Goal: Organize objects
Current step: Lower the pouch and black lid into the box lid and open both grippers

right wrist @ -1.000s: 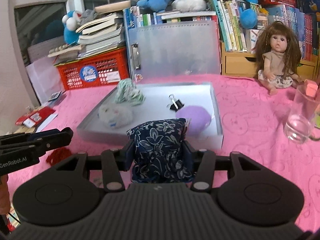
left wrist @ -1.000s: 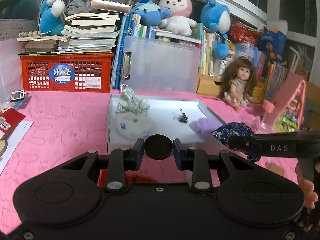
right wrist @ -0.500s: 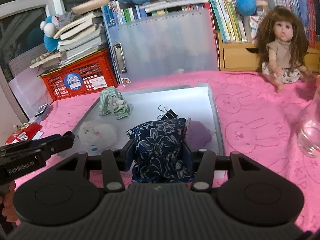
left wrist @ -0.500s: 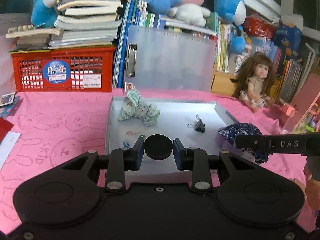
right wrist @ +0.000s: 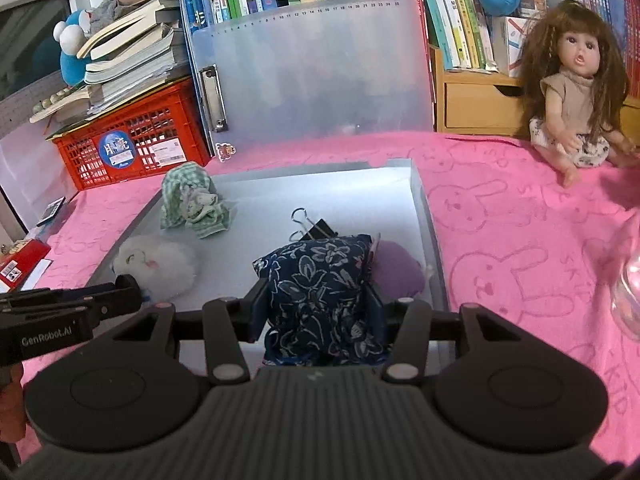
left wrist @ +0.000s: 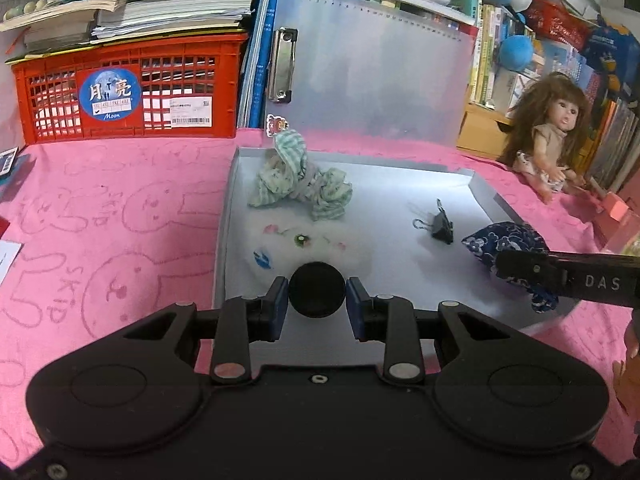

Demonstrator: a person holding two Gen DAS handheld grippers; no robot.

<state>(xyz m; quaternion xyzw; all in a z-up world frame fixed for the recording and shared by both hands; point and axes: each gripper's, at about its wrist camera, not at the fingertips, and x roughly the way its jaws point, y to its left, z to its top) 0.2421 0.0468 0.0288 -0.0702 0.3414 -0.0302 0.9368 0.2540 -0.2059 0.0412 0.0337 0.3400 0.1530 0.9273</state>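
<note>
We are holding a black disc [left wrist: 317,295] in the left tongs [left wrist: 317,300], closed on its sides, above the tray's [left wrist: 482,196] near edge over the white plush [right wrist: 158,264]. The right tongs [right wrist: 318,300] are clamping a blue floral pouch [right wrist: 320,292] over the tray's near right corner, beside the purple plush [right wrist: 400,272] and binder clip [right wrist: 316,230]. We are judging it best to lower each piece onto bare tray floor, clear of the checked cloth [left wrist: 298,176], before loosening either grip.

Black disc [left wrist: 317,290], floral pouch [right wrist: 320,280], both clamped.
</note>
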